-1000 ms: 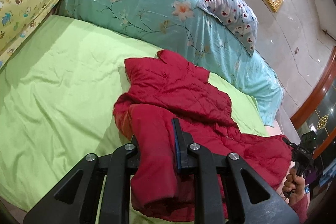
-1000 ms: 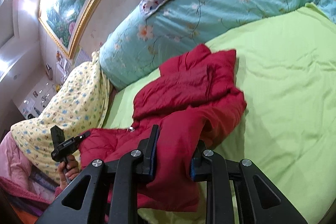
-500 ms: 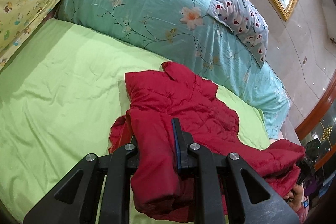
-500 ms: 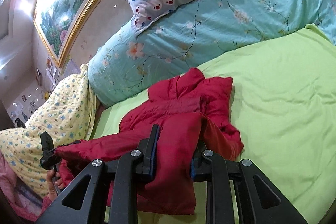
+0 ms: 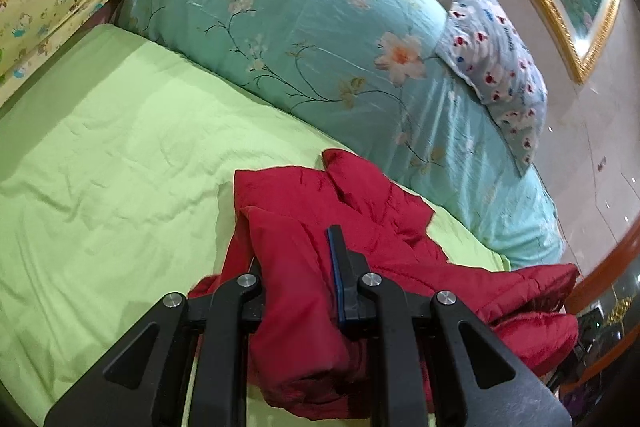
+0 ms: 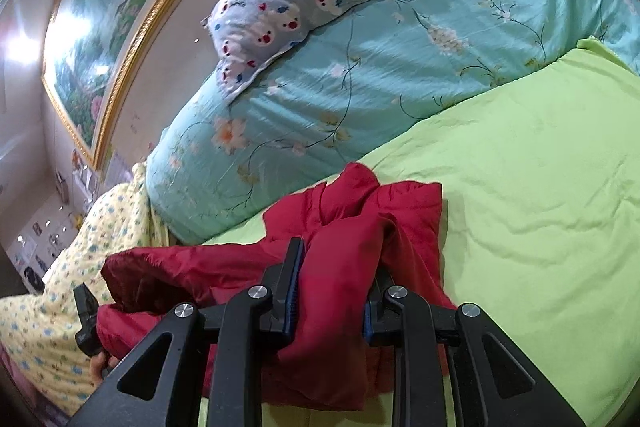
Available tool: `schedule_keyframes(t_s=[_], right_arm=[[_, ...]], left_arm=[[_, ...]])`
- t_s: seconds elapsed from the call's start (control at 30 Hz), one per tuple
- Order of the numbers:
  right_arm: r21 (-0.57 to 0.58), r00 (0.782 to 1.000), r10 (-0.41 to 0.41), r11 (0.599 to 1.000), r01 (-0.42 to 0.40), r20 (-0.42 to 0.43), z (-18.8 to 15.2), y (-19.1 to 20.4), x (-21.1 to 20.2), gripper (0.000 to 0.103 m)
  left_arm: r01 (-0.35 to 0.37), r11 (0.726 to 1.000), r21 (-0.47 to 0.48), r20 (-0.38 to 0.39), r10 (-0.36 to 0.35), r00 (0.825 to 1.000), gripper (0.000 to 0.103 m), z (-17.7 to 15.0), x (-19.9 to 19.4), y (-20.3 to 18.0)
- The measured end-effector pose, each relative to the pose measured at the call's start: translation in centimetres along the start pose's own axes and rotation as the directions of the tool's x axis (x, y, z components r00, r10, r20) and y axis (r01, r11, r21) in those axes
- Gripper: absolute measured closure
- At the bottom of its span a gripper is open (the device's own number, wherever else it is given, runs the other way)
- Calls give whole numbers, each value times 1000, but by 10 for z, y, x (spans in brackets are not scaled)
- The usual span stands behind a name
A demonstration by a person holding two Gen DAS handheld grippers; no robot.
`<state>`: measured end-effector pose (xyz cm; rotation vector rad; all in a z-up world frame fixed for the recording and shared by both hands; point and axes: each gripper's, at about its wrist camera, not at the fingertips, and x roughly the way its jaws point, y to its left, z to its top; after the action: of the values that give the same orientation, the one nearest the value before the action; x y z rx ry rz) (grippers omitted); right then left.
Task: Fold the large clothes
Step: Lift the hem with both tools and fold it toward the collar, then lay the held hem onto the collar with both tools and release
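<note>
From the left wrist view, the left gripper (image 5: 298, 267) has its two fingers pinching a thick fold of the red quilted jacket (image 5: 360, 195), which lies on the green bedsheet (image 5: 120, 155) just in front of the big turquoise floral quilt (image 5: 312, 39); the garment's collar end rests nearest that quilt, while its near edge is bunched and lifted off the sheet between the jaws, and a further lump of it trails off to the picture's right. A small bear-print pillow (image 5: 500, 67) leans on top of the quilt. From the right wrist view, the right gripper (image 6: 334, 279) likewise has its fingers clamped on a wad of the same jacket, whose far end sits close against the quilt, and the left gripper's black body shows at the garment's other corner, to the picture's left. I would judge this to be the step of carrying the near hem toward the quilt to make a fold. The next move seems to call for both hands travelling evenly, laying the held edge square over the collar end, then letting go without dragging the padded cloth askew.
</note>
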<state>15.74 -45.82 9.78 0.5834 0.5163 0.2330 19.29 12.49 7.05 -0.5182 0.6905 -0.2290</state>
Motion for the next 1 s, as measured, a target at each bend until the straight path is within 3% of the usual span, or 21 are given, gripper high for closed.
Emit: schedule_keyframes(t_s=[0.2, 0.7, 1.0], right_arm=[[-11, 998, -56, 998, 56, 10, 14, -6, 34, 79], [38, 985, -166, 985, 168, -43, 41, -42, 120, 78], [24, 971, -235, 971, 236, -53, 39, -63, 169, 78]], left_arm=[[-78, 997, 5, -2, 78, 997, 87, 12, 39, 1], [-160, 987, 26, -71, 162, 984, 85, 41, 128, 7], [-207, 978, 25, -114, 209, 971, 82, 46, 186, 18]])
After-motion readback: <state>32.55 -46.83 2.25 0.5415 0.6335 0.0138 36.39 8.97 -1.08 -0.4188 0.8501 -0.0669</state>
